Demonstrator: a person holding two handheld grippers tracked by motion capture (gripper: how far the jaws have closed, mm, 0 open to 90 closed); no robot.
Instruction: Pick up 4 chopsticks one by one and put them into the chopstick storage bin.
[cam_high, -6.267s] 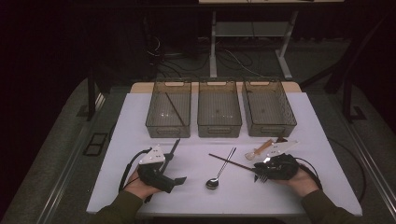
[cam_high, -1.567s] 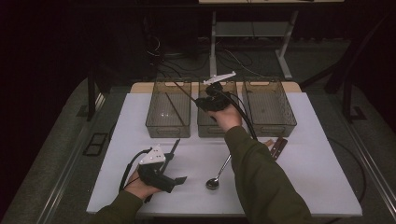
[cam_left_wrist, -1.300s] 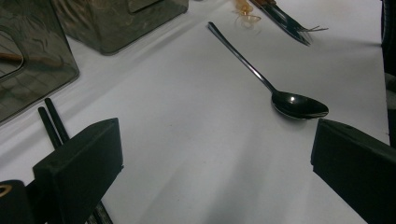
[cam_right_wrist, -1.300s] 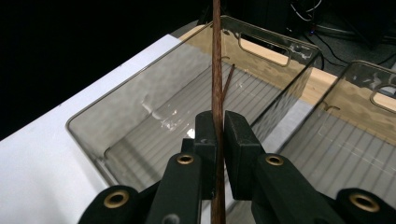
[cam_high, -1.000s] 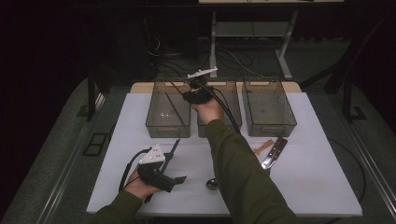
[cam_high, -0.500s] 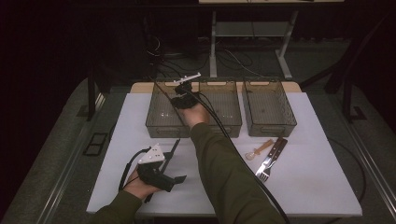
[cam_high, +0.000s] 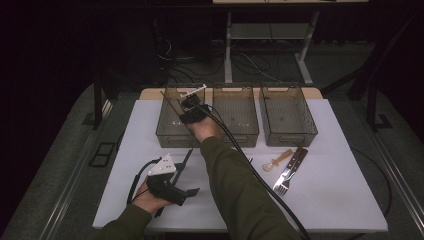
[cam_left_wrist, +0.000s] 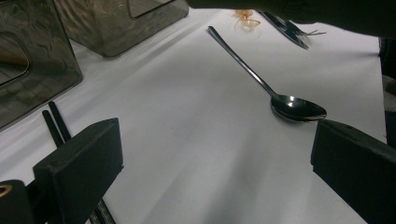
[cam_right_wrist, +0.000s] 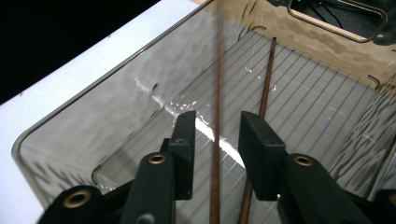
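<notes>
Already the right claw (cam_right_wrist: 215, 140) hung over the leftmost bin (cam_high: 165, 131) of three, its jaws having just been opening, with a slim brown chopstick (cam_right_wrist: 216, 93) standing in the gap between them. The pads stood clear of the stick on both sides, so it looked released rather than gripped; it appeared blurred, as though dropping. A second chopstick (cam_right_wrist: 266, 84) lay just beyond the claw on the ribbed floor of the bin. In the high view that claw (cam_high: 190, 107) sat above the bin's near half, the sleeve stretched across the worktop (cam_high: 345, 195).

The left claw (cam_left_wrist: 215, 154) rested low on the worktop with its jaws wide apart and nothing between them. Ahead of it lay a metal spoon (cam_left_wrist: 280, 100), and a pair of black chopsticks (cam_left_wrist: 53, 123) ran beside its one jaw. Farther off lay a fork (cam_high: 284, 182) and a wooden-handled knife (cam_high: 296, 159).

The risk from there seemed to be the stick tipping against the bin wall and coming to rest propped on the rim, or catching a jaw as the claw drew away. The trailing cable (cam_high: 235, 145) could also sweep the spoon as the arm pulled back.
</notes>
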